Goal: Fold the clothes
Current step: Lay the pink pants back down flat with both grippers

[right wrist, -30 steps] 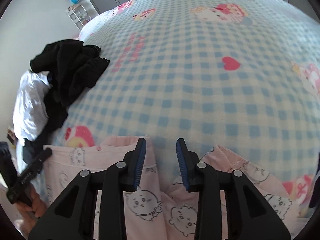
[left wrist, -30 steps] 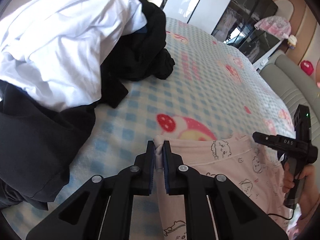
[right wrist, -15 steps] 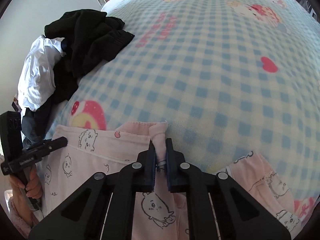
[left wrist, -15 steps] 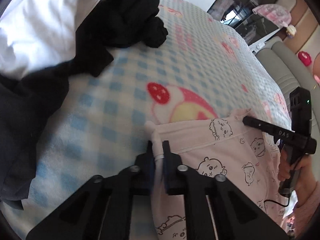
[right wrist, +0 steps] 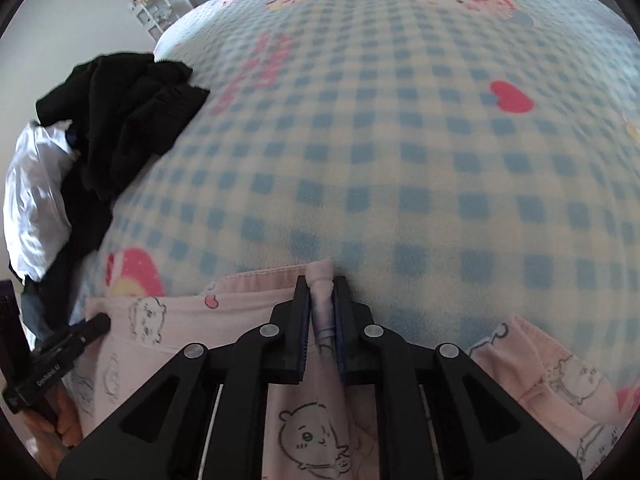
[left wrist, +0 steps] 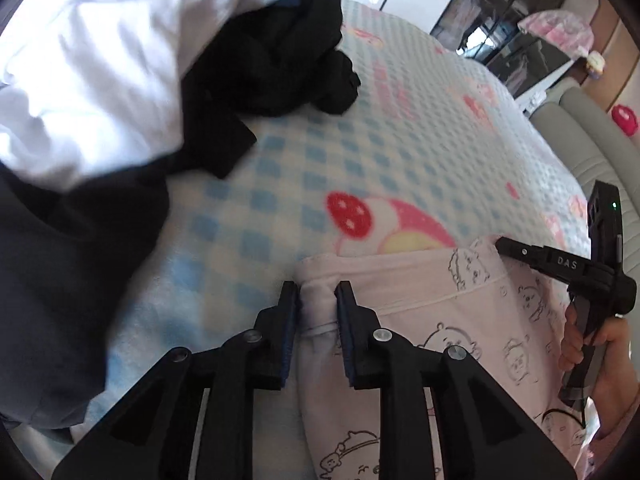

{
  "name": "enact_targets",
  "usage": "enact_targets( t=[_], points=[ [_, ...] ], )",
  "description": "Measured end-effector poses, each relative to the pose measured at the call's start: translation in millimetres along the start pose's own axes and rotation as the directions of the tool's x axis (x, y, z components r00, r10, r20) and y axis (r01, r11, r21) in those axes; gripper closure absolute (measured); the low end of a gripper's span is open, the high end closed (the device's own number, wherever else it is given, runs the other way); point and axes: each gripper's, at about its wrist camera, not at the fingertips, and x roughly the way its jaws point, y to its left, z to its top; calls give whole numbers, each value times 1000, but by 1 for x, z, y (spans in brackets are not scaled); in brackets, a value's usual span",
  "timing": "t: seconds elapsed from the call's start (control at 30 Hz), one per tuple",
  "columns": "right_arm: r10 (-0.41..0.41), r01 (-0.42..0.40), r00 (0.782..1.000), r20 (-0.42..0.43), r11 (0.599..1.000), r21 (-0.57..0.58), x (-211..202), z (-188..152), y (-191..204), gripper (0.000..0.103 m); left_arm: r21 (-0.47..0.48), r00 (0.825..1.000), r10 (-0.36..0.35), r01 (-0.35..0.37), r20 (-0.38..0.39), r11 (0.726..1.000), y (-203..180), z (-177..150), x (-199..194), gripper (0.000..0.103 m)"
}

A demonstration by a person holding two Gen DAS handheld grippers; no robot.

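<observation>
One pink garment (right wrist: pixel 152 344), two grippers, right gripper (right wrist: pixel 321 292) clamping it

One pale pink pyjama garment with printed cartoon bears (left wrist: pixel 432 320) (right wrist: pixel 168 344), near edge of bed. One bed under blue-and-cream checked fleece blanket with pink cartoon prints (left wrist: pixel 400 152) (right wrist: pixel 400 152). One clothes pile, far left: one crumpled white garment (left wrist: pixel 100 64) (right wrist: pixel 36 200), one bunched black garment (left wrist: pixel 280 60) (right wrist: pixel 132 116), one flat dark grey garment (left wrist: pixel 60 288); further layers in pile cannot be counted. Two black two-finger handheld grippers: left gripper (left wrist: pixel 317 300) (right wrist: pixel 96 322), right gripper (right wrist: pixel 321 294) (left wrist: pixel 504 245). Two fingers on each.
</observation>
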Motion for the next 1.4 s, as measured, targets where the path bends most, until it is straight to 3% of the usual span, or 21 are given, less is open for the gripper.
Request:
enact_targets(
  t=[0.07,0.13,0.2,0.3,0.43,0.53,0.6,0.67,0.73,0.8,0.87,0.9,1.03,1.2,1.3,1.33,1.4],
  points=[
    [18,-17,999,39,1000,-21,-29,2,8,78,-20,997,-1,3,74,1000,1,-4,-24,78],
    [40,-36,997,59,998,-55,-63,-6,16,74,-14,994,-12,13,111,1000,-6,-16,-43,78],
    [59,-54,996,72,996,-66,-94,-20,21,70,11,996,-63,62,60,998,-21,-32,-48,78],
    [75,-73,996,37,996,-51,-108,-71,25,70,57,991,-131,130,14,990,-51,-61,-61,78],
    [97,-98,995,-9,995,-31,-126,-140,31,70,125,990,-139,141,-20,982,-80,-105,-83,78],
    [115,-115,992,-44,993,-14,-139,-191,36,70,100,985,-139,149,-100,984,-85,-139,-84,76],
    [125,-126,990,-67,992,-3,-148,-225,39,70,76,993,-5,13,-114,997,-75,-158,-87,76],
    [84,-84,995,-56,996,13,-154,-249,34,70,53,984,123,-117,-130,992,-65,-176,-89,84],
    [24,-23,1000,-20,999,45,-166,-270,24,70,5,989,93,-93,-117,996,-60,-181,-99,84],
    [-10,4,998,61,995,96,-190,-285,13,70,-43,993,64,-69,-103,997,-54,-186,-109,76],
    [-15,2,994,106,992,127,-208,-296,6,67,-90,996,35,-43,-87,995,-49,-191,-119,50],
    [-17,4,994,104,992,129,-210,-301,6,66,-114,997,21,-30,-79,993,-46,-194,-124,50],
    [-40,24,994,105,988,150,-221,-320,0,65,-184,995,-37,20,-88,983,-39,-211,-134,50],
    [-131,99,982,134,970,222,-243,-341,-19,65,-229,977,-167,133,-135,964,-41,-242,-140,50],
    [-175,132,973,153,958,254,-251,-343,-28,63,-236,971,-196,161,-134,958,-43,-247,-139,60],
    [-185,140,970,156,955,263,-252,-343,-31,62,-232,971,-197,162,-133,959,-43,-246,-138,71],
    [-200,153,969,146,947,281,-252,-343,-36,62,-212,974,-186,156,-130,965,-46,-245,-142,79]
  ],
)
